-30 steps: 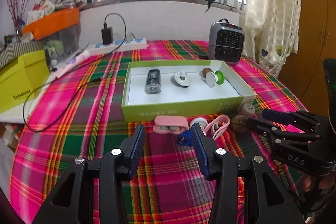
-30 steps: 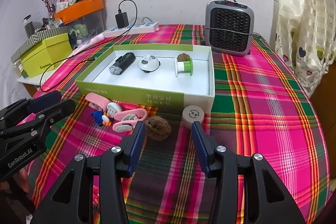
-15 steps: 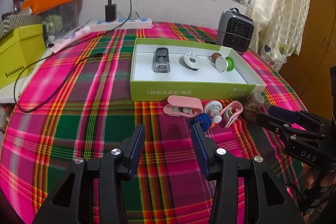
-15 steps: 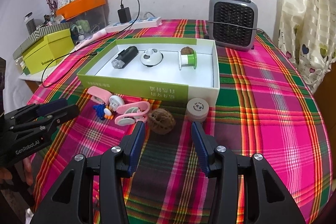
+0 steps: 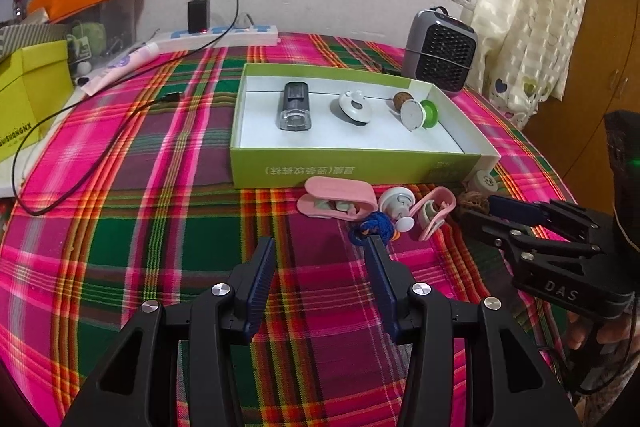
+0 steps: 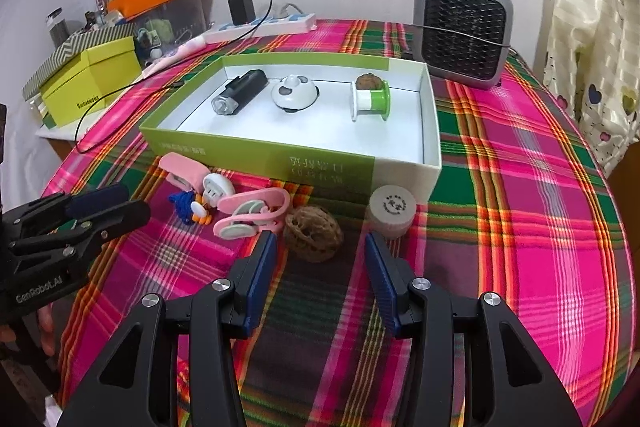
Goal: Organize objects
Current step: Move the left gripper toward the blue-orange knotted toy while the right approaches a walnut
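A plaid tablecloth point(image 6: 520, 187) is seen under everything. In the right wrist view the left gripper point(image 6: 132, 203) is seen at 9 o'clock, jaws parted, nothing between them, hovering near the loose items.

A green box point(image 6: 256, 159) is placed at 12 o'clock of the right gripper point(image 6: 320, 247). Inside it, left to right: a black cylinder point(image 6: 240, 97), a white round gadget point(image 6: 295, 93), a green-white spool point(image 6: 370, 101), with a brown ball point(image 6: 367, 81) just behind the spool.

In front of the box wall, loose on the cloth, left to right: a pink clip point(image 6: 182, 171), a white round piece point(image 6: 218, 187) touching it, a blue knitted toy point(image 6: 188, 207), a second pink clip point(image 6: 252, 213), a walnut-like ball point(image 6: 314, 233), a white round tin point(image 6: 392, 207) just beside the box corner.

The right gripper's jaws are held apart and empty; the walnut-like ball sits at 12 o'clock, just ahead of the fingertips, not touched.

In the left wrist view the left gripper point(image 5: 320, 251) is seen with fingers apart, empty; the blue knitted toy point(image 5: 374, 227) lies at 1 o'clock by the right fingertip; contact cannot be told. The right gripper point(image 5: 492, 211) is seen at 3 o'clock.

A grey heater point(image 6: 462, 31) stands behind the box, at 1 o'clock.
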{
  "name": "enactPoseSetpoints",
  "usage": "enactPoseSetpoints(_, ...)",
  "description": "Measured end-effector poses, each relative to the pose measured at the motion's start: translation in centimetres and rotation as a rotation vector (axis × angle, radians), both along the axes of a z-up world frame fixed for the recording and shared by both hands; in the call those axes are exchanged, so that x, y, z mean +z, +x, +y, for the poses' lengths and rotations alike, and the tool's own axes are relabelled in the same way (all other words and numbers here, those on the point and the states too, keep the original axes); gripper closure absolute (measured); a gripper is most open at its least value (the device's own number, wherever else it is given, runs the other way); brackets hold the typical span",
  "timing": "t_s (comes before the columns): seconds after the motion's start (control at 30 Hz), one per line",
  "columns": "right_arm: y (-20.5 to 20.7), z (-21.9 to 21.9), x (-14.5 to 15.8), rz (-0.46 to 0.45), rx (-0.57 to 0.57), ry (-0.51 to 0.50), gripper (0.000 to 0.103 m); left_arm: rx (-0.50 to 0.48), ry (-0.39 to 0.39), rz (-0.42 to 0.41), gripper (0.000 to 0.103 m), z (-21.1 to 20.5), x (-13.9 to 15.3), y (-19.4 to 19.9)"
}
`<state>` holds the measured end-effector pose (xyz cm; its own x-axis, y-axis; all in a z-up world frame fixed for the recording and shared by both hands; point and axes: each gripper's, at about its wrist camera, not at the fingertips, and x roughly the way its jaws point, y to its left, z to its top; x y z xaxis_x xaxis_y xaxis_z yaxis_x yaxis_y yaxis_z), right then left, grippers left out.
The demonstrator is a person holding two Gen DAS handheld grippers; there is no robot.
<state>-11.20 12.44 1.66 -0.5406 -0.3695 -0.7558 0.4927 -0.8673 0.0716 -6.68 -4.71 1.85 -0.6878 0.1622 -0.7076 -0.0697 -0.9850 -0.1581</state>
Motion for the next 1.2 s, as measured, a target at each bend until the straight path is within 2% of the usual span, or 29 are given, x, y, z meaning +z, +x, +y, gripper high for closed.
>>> enactPoseSetpoints(0.57,-0.7,-1.1,-0.3,-0.013,0.047,0.03,0.057,-0.038,0.002,-0.02,0.059,0.8,-0.2,-0.9)
enactPoseSetpoints(0.63,-0.6,-1.2,-0.3,-0.011,0.055,0.034,0.064,-0.045,-0.002,-0.019,0.059,1.0,-0.2,-0.9)
enactPoseSetpoints(0.83,-0.6,-1.0,-0.3,-0.01,0.054,0.029,0.069,-0.063,-0.008,-0.019,0.059,1.5,-0.1,-1.2)
enactPoseSetpoints(1.2,-0.1,-0.8,-0.2,-0.001,0.067,0.034,0.069,-0.108,-0.021,-0.029,0.055,2.5,-0.2,-2.2)
